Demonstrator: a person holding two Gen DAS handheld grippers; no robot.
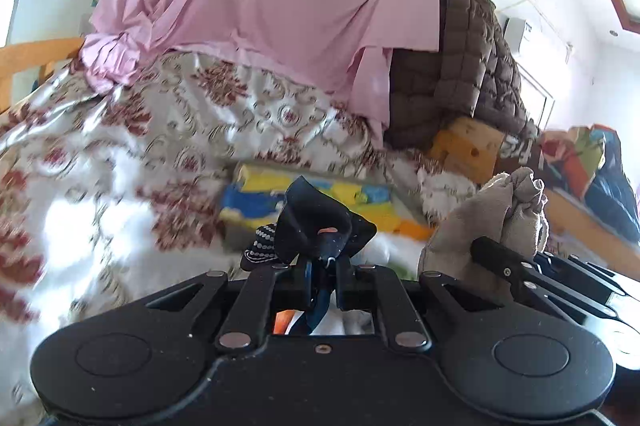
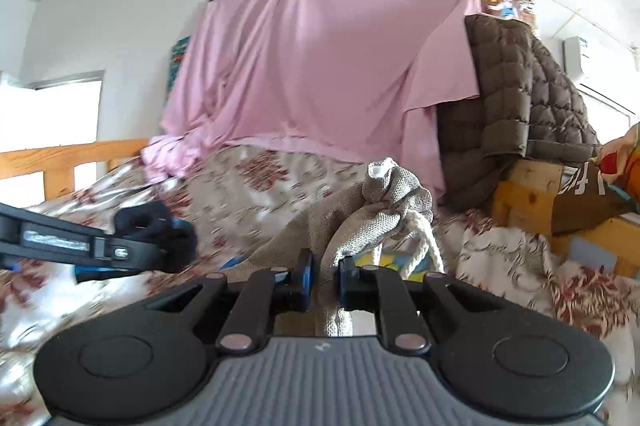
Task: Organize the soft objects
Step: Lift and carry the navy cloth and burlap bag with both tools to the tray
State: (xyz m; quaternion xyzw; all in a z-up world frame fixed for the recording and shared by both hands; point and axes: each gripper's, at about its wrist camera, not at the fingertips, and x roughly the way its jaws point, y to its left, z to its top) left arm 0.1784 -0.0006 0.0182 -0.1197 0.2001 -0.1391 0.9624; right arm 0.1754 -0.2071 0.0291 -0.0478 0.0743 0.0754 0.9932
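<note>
Dark sock: we see the navy sock pinched in the left gripper, its jaws nearly closed on the cloth, the free end flopping above the fingers over the bed.
Grey bag: the woven grey drawstring bag bunches up from the right gripper, jaws drawn almost together on its fabric; a white cord hangs beside it.
Pairing: in the left view the bag hangs just right of the sock, near it but apart.
Doing it well: we judge both grips should stay firm while the bag's mouth is found and spread before the sock goes toward it.
Surroundings: a floral bedspread lies beneath, a pink sheet and a brown quilted jacket behind.
Hard to read: the bag's opening is crumpled out of sight; the bedspread blurs; the yellow-and-blue item behind the sock we cannot identify.
</note>
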